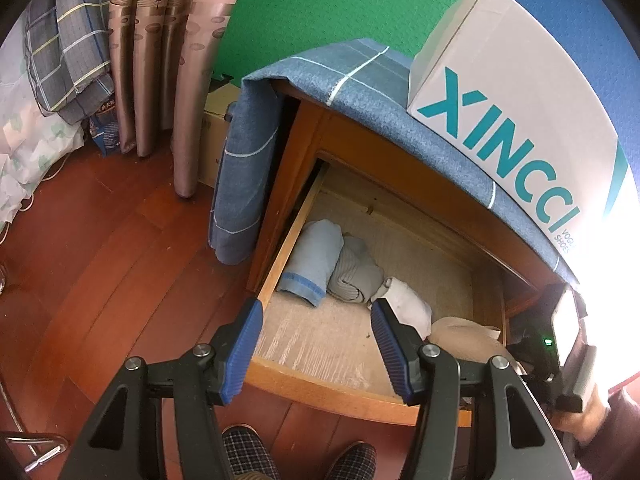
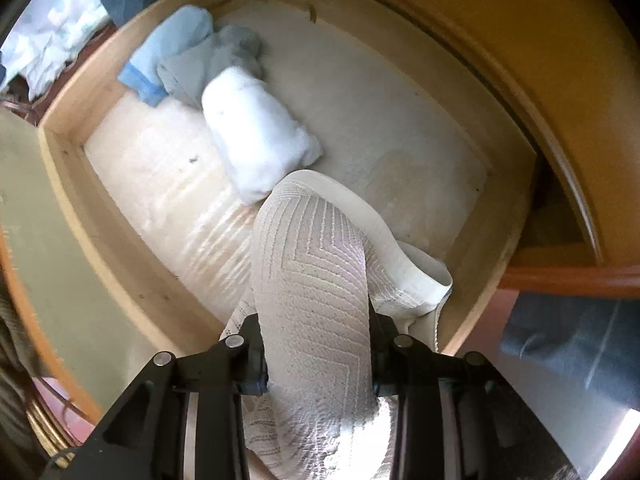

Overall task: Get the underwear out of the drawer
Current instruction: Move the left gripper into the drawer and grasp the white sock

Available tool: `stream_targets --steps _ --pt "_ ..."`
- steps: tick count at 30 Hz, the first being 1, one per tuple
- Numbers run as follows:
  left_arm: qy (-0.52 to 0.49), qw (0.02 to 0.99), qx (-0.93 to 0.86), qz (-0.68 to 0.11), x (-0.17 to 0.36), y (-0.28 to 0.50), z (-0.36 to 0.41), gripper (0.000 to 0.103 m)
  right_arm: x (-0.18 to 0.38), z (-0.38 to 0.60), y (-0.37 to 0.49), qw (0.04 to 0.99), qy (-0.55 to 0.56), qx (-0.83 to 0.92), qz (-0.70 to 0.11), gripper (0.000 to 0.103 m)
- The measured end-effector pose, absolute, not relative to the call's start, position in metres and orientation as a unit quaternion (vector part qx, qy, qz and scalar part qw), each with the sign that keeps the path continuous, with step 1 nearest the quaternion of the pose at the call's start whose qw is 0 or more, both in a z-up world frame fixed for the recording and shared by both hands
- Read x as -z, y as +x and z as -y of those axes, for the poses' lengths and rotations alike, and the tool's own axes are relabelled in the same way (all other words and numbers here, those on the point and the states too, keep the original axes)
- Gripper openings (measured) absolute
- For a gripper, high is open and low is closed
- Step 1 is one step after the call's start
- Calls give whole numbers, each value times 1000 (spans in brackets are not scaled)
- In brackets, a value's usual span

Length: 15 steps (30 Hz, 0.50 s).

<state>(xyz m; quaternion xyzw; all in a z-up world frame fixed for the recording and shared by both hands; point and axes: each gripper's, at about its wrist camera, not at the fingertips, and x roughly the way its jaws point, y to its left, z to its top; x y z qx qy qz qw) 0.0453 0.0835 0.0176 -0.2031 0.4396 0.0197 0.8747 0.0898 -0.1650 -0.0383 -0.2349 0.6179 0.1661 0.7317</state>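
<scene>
Cream patterned underwear (image 2: 316, 280) — bunched, raised over open drawer (image 2: 120, 248).

A home bedroom: curtains (image 1: 160, 60), bedding (image 1: 68, 40), wooden nightstand drawer (image 1: 280, 256).

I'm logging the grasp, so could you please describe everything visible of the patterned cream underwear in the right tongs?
The cream underwear is a soft knit with a raised chevron pattern and a plain, smooth elastic waistband that curls open at one end. It is bunched, rising lengthwise between the two sides of the right tongs, which are shut on it. It hangs over the drawer's near right corner, beside a white roll.
</scene>
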Motion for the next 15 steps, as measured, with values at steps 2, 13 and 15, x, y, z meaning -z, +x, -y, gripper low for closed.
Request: stream_targets --steps 2,13,15 --pt "-201 875 -20 -441 -18 45 -83 58 30 170 87 743 -224 -157 -610 31" --pt "-145 873 12 -466 -20 58 -61 58 -26 210 62 826 -57 -100 -551 31" --pt "-110 876 29 -469 -23 65 -50 58 -31 211 62 832 -21 -89 -548 31"
